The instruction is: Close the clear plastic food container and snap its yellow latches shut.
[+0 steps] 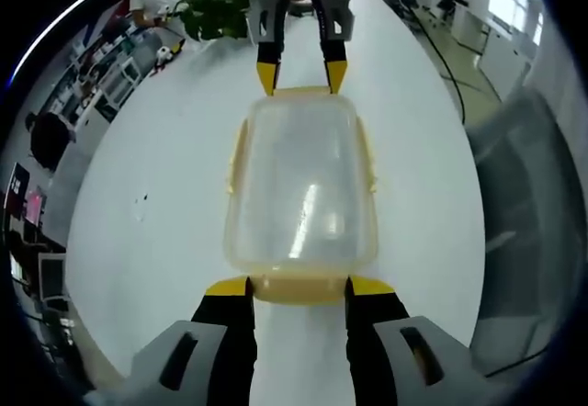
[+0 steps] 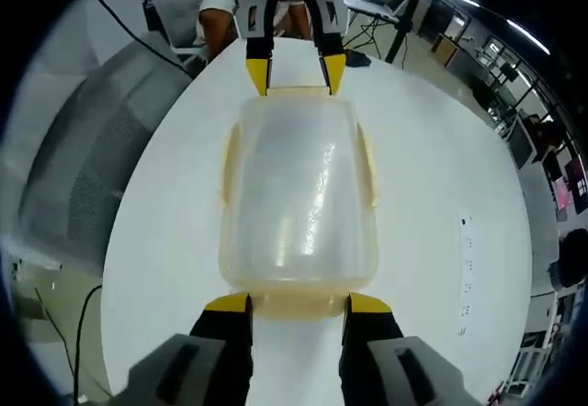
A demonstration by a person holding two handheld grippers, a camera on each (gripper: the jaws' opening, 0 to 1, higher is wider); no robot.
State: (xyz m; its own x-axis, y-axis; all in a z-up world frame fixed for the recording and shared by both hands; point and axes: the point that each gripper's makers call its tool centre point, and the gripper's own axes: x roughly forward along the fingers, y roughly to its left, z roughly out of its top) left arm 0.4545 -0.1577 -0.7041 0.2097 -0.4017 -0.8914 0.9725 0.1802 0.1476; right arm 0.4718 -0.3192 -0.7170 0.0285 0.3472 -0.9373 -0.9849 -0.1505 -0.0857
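The food container (image 1: 301, 190) sat on the white tabletop (image 1: 165, 213), left tongs (image 1: 299, 286) and right tongs (image 2: 295, 303) apart, straddling opposite end latches; a potted plant (image 1: 216, 6) showed in the left gripper view.

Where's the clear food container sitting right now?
The clear container sits on the white table, lengthwise between the two grippers: the left gripper at one short end, the right gripper at the opposite end.
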